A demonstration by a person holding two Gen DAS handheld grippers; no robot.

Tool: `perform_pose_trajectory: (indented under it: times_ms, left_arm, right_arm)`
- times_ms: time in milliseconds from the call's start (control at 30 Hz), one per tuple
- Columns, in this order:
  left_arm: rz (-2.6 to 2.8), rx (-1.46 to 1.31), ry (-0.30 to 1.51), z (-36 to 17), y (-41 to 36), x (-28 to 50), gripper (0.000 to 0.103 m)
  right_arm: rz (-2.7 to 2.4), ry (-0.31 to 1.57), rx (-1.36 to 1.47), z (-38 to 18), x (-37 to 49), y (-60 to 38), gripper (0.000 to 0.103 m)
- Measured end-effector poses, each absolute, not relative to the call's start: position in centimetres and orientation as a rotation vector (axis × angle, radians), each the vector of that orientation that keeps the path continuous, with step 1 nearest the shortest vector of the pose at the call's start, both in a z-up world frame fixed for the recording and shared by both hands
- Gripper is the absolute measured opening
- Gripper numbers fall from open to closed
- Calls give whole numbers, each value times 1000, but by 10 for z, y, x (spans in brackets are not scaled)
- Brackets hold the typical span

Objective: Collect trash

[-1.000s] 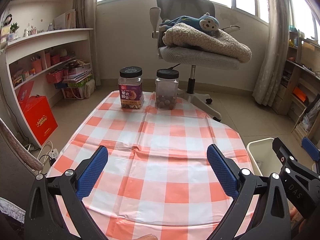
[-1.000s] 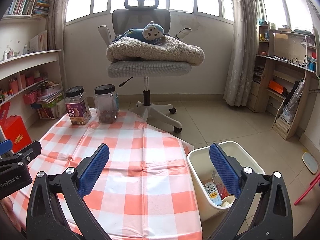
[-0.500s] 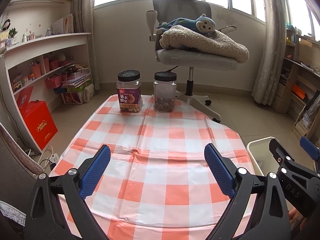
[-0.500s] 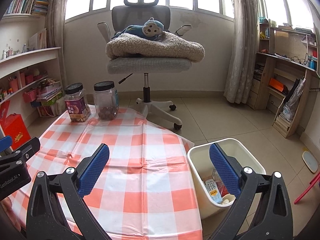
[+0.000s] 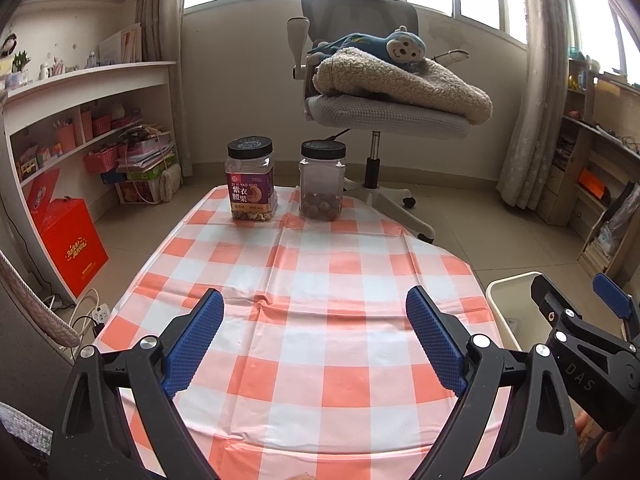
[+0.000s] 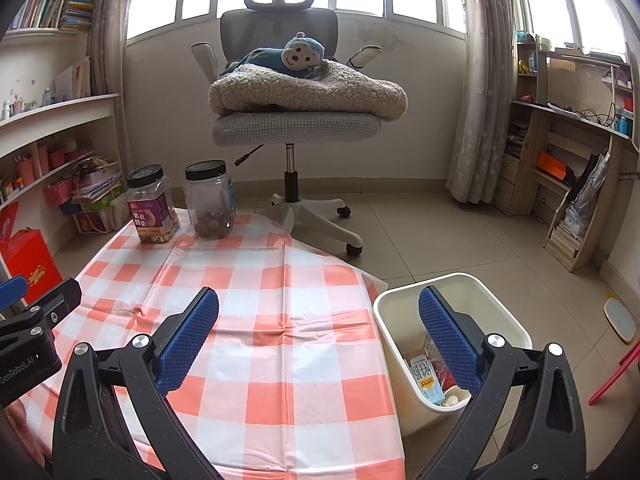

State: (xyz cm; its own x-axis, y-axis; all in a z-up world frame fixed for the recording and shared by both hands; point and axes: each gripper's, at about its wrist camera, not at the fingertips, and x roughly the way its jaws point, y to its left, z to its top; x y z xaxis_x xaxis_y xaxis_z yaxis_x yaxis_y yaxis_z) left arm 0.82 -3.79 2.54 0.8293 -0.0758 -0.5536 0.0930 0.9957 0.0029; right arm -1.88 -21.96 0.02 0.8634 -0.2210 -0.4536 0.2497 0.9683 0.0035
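Observation:
A cream trash bin (image 6: 496,312) stands on the floor at the table's right side, with a blue-and-white carton (image 6: 426,376) and other wrappers inside. Its rim also shows in the left wrist view (image 5: 508,284). My left gripper (image 5: 316,340) is open and empty above the near part of the orange-checked tablecloth (image 5: 316,276). My right gripper (image 6: 320,336) is open and empty, held over the table's right edge and the bin. The right gripper also shows at the right of the left wrist view (image 5: 580,332).
Two black-lidded jars stand at the table's far end: a purple-labelled nut jar (image 5: 251,180) and a clear jar (image 5: 322,180). An office chair (image 6: 292,120) with a blanket and plush monkey is behind. Shelves (image 5: 80,120) and a red box (image 5: 68,236) stand at the left.
Both grippers have drawn back and risen slightly, so the table and jars sit a little farther off. Both stay open and empty.

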Motion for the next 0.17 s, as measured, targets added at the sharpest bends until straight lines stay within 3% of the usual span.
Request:
perform_pose_trajectory:
  times_ms: [167]
  left_arm:
    - [-87,11,604,24,-36,10,93]
  right_arm:
    - [-253,474,70,-2,-17,-221,96]
